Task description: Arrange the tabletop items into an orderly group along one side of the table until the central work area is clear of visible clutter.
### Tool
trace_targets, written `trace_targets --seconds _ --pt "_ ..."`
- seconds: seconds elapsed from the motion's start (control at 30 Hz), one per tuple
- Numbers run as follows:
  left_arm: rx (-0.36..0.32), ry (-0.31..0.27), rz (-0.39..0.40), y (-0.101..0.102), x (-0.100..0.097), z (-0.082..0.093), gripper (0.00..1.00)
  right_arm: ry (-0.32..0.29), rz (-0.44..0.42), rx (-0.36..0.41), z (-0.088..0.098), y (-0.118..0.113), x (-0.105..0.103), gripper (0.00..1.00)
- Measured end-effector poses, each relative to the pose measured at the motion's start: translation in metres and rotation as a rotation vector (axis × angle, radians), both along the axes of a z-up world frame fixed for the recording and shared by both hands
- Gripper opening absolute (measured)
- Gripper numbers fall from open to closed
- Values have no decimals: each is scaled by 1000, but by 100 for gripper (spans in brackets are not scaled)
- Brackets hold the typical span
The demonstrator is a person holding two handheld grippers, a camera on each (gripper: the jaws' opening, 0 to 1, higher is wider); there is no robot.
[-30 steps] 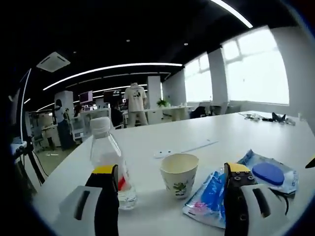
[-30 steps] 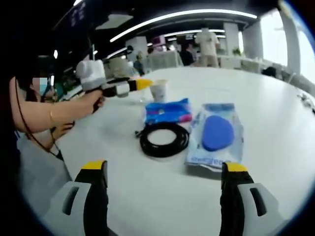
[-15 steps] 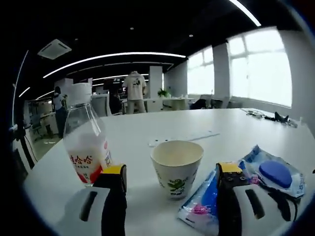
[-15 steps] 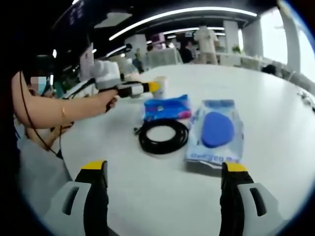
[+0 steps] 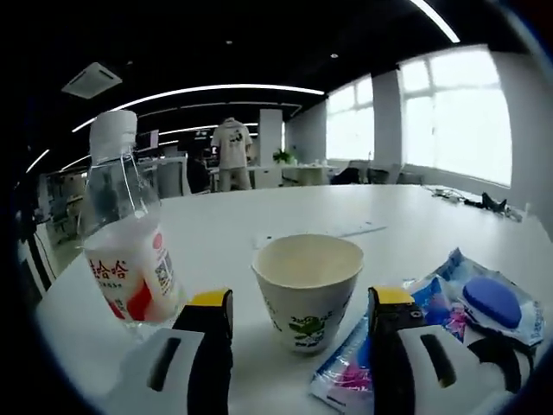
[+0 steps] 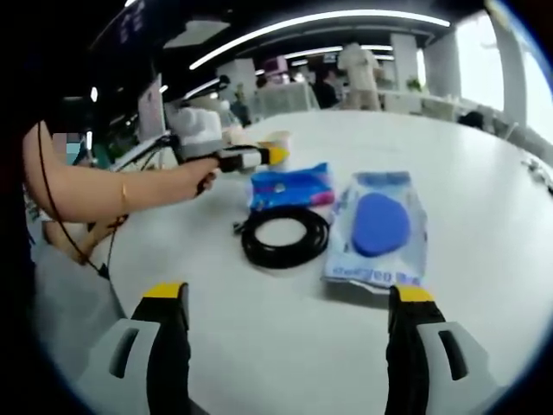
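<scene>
Left hand-held gripper [image 5: 294, 316]: jaws apart, yellow-tipped, nothing clamped, low over the white bench [image 5: 259, 225]. A paper cup [image 5: 307, 290] stands upright between the two jaws, just beyond the tips; contact with them can't be told. Cup is cream with a green print on its side, open mouth up, looks empty.

Left of the cup, near the left jaw, a clear plastic bottle [image 5: 125, 242] stands upright: white cap, red-and-white label, a little liquid in the bottom. Right of the cup, a blue and pink flat packet [image 5: 367, 359] lies partly behind the right jaw, and further right a clear pouch with a blue oval pad [image 5: 492, 303] lies flat.

Right hand-held gripper [image 6: 285, 324]: jaws wide apart, empty, held above bare bench near the edge. Ahead of it, a coiled black cable [image 6: 285, 240] lies flat, with the pouch just to its right and the blue packet just beyond it on the far side. In the right gripper view, the person's bare forearm [image 6: 130, 190] stretches out level from the left, hand [image 6: 203, 173] wrapped round the left gripper's handle, its yellow tip at the cup.
</scene>
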State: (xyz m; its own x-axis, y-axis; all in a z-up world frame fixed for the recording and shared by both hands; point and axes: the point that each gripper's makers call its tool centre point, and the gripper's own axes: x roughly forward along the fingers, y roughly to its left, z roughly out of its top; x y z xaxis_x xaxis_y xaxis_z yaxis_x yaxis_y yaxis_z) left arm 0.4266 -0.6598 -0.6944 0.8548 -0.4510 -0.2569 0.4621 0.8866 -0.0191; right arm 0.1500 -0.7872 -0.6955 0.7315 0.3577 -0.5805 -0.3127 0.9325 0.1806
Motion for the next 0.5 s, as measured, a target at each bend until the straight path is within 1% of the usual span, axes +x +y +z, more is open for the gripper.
trace_targets --seconds 0.2,0.5 --pt "12 -9 -13 -6 1 0 54 3 -1 -6 -1 -1 0 93" --pt "21 -7 -7 -9 4 0 44 3 -5 -8 -1 -2 0 93"
